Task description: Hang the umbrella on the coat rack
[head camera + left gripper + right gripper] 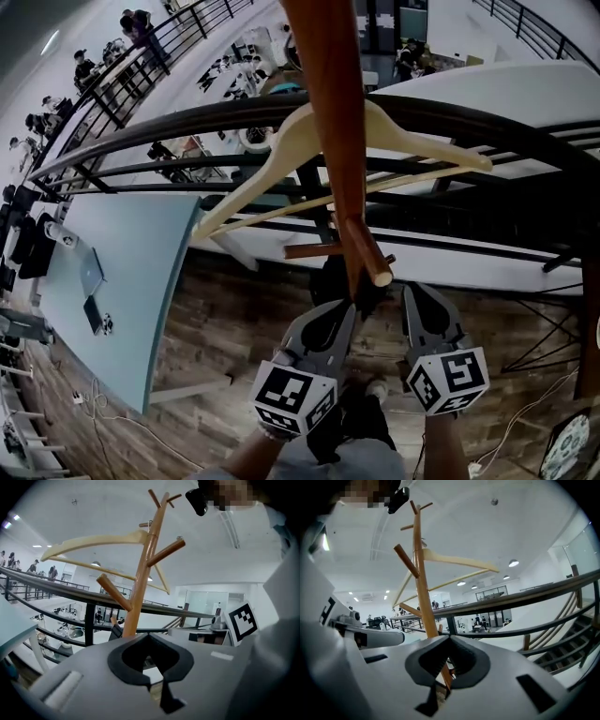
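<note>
A wooden coat rack [333,112] rises straight in front of me, its pegs [370,258] sticking out low on the pole. A pale wooden hanger [281,159] hangs on it. My left gripper [347,309] and right gripper [412,292] sit side by side just below the pole, both shut with nothing seen between the jaws. In the left gripper view the coat rack [140,588] and hanger [93,543] stand above my shut left gripper [149,637]. My right gripper [449,639] shows the rack [423,592] and hanger [459,562] likewise. No umbrella is clearly visible; a dark shape [333,277] by the pole is unclear.
A dark railing [187,122] curves just behind the rack, with a drop to a lower floor beyond. A light blue table [131,272] with a laptop [91,272] stands left on the wood floor. Stairs [576,653] descend at the right.
</note>
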